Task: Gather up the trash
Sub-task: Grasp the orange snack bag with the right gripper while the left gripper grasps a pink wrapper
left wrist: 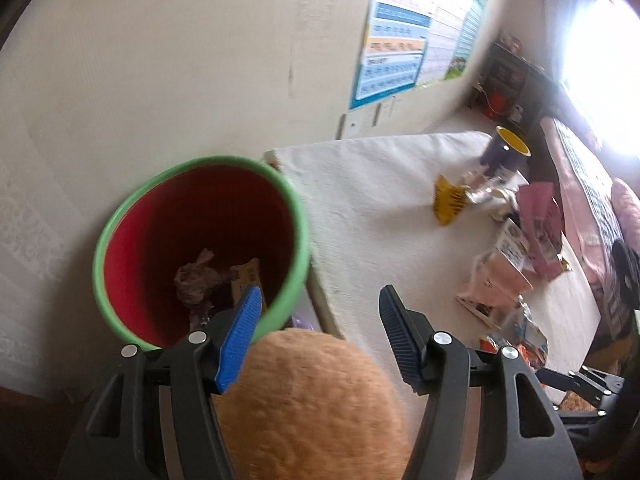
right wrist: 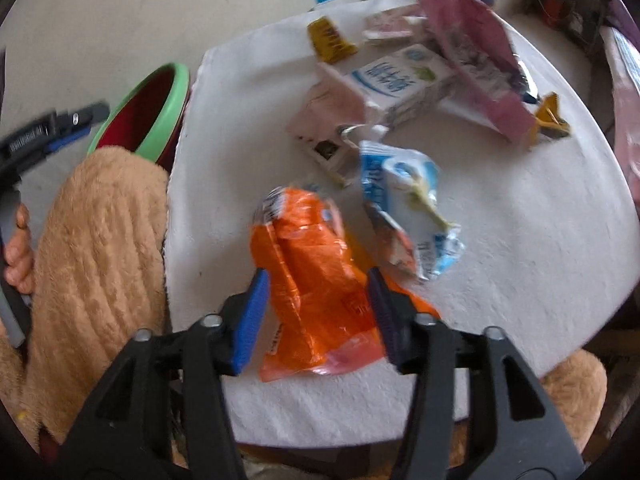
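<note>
Left wrist view: the left claw (left wrist: 320, 304) is seen spread wide with nothing between its fingers. It is positioned near the green-rimmed bin (left wrist: 200, 248), which stands to the left of the counter (left wrist: 368, 216); crumpled trash (left wrist: 196, 280) is already seen at the bin's bottom. The remaining litter, including a yellow wrapper (left wrist: 450, 200) and a pink carton (left wrist: 504, 276), lies to the far right on the counter, well apart from this claw.

Right wrist view: the right claw (right wrist: 316, 300) is seen open, its fingers set to either side of the orange wrapper (right wrist: 316, 280), with no firm contact evident. The wrapper lies directly ahead, on the near part of the counter (right wrist: 520, 240). Its long axis runs near to far, roughly in line with the fingers, and its crumpled top points away, slightly left. The right claw is judged the nearer one by far. A blue-white wrapper (right wrist: 408, 204) lies just beside it on the right. The bin (right wrist: 160, 108) is seen far left, beyond the counter's edge.
</note>
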